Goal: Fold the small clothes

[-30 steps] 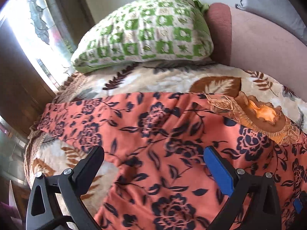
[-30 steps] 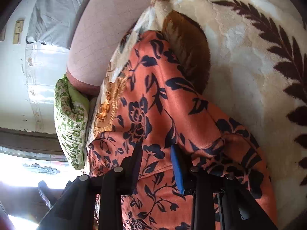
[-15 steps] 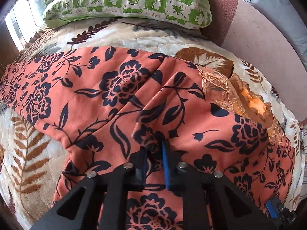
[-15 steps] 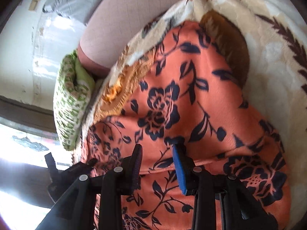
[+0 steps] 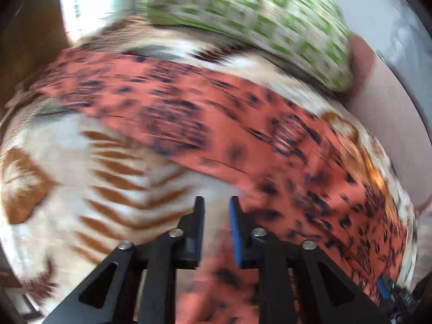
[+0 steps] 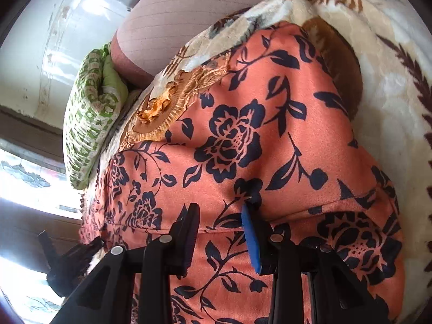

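An orange garment with dark blue flowers (image 6: 243,140) lies spread over a cream leaf-print blanket (image 6: 383,86). My right gripper (image 6: 220,210) is shut on a fold of it, and the cloth creases at the blue pad. The left wrist view is blurred by motion. In it the garment (image 5: 216,113) runs as a band from upper left to lower right. My left gripper (image 5: 216,205) hangs over the garment's lower edge and the blanket (image 5: 81,162). Its jaws are opening, the pads press on nothing, and cloth shows below the gap. The left gripper (image 6: 67,256) also shows dark at the right wrist view's lower left.
A green and white checked pillow (image 5: 256,19) lies at the head of the bed, also seen as the pillow (image 6: 91,113). A pink padded headboard (image 6: 167,21) rises behind it. A bright window (image 6: 24,189) sits to the left. A gold embroidered neckline (image 6: 167,108) marks the garment's top.
The left gripper closed on the garment's middle, then swung fast to the left, and its jaws have parted again. The right gripper rolled and shifted, carrying its fold of cloth.
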The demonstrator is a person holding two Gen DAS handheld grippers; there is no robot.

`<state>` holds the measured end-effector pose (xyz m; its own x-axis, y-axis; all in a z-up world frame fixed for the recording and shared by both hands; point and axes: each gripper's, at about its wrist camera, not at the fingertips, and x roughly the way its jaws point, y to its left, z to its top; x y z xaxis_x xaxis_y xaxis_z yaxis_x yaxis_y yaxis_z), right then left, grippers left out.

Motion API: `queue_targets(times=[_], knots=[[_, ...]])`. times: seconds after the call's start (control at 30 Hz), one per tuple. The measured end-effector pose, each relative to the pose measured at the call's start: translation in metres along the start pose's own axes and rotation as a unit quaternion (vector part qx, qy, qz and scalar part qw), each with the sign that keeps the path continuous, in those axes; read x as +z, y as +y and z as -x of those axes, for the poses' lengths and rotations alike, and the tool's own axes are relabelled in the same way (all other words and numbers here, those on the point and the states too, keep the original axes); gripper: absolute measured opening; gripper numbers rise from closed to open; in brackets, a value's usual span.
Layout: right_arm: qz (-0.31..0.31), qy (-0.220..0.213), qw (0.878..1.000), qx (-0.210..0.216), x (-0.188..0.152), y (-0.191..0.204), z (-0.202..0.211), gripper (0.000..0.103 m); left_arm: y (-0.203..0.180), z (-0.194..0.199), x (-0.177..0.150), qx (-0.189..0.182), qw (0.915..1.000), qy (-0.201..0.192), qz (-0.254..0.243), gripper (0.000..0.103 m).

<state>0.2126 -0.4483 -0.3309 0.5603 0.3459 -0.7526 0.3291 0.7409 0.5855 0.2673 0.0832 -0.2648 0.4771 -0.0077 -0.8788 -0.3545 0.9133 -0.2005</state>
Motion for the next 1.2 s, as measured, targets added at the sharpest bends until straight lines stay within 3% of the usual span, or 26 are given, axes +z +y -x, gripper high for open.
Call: queue_targets(times=[0.07,0.1,0.13,0.17,0.27,0.43,0.53,0.6,0.67,0.7,0.77,0.87,1.1,1.17,1.2], knots=[[0.007,0.003,1.000,0.013,-0.001,0.005,-0.004,0.040,0.046,0.016,0.016,0.017,0.9984,-0.020,0.051,0.057],[0.003,0.003,1.000,0.024,-0.002,0.006,-0.006,0.047,0.067,0.021,0.025,0.030,0.9967,-0.028,0.070,0.062],[-0.003,0.001,0.999,0.039,-0.002,0.005,-0.007,0.060,0.084,0.025,0.034,0.045,0.9947,-0.031,0.087,0.067],[-0.005,-0.003,0.999,0.042,-0.003,0.006,-0.008,0.063,0.105,0.028,0.043,0.055,0.9924,-0.030,0.106,0.070],[0.005,-0.007,0.999,0.035,-0.005,0.009,-0.009,0.063,0.160,0.026,0.064,0.033,0.9827,-0.016,0.182,0.074],[0.006,-0.017,0.999,0.029,-0.005,0.012,-0.015,0.063,0.220,-0.002,0.091,-0.023,0.9514,0.003,0.307,0.074],[0.012,-0.021,0.999,0.024,-0.004,0.013,-0.017,0.063,0.227,-0.026,0.102,-0.042,0.9474,0.016,0.317,0.072],[0.017,-0.022,0.999,0.021,-0.004,0.015,-0.019,0.063,0.224,-0.030,0.106,-0.038,0.9492,-0.005,0.312,0.072],[0.021,-0.025,0.999,0.017,-0.004,0.016,-0.020,0.063,0.218,-0.036,0.113,-0.055,0.9525,-0.021,0.299,0.072],[0.023,-0.026,0.999,0.015,-0.003,0.017,-0.021,0.063,0.215,-0.036,0.113,-0.063,0.9521,-0.026,0.298,0.070],[0.031,-0.027,0.999,0.010,-0.003,0.020,-0.023,0.063,0.206,-0.036,0.110,-0.084,0.9535,-0.025,0.288,0.049],[0.039,-0.028,0.999,0.004,-0.002,0.022,-0.025,0.063,0.195,-0.039,0.102,-0.103,0.9582,-0.024,0.266,0.049],[0.044,-0.029,0.999,0.005,-0.002,0.021,-0.025,0.063,0.199,-0.050,0.105,-0.110,0.9474,-0.050,0.297,0.038],[0.042,-0.029,0.999,0.005,-0.002,0.021,-0.025,0.063,0.203,-0.055,0.108,-0.104,0.9448,-0.053,0.306,0.018],[0.042,-0.030,0.999,0.005,-0.002,0.022,-0.025,0.063,0.205,-0.058,0.109,-0.102,0.9425,-0.052,0.314,0.014]])
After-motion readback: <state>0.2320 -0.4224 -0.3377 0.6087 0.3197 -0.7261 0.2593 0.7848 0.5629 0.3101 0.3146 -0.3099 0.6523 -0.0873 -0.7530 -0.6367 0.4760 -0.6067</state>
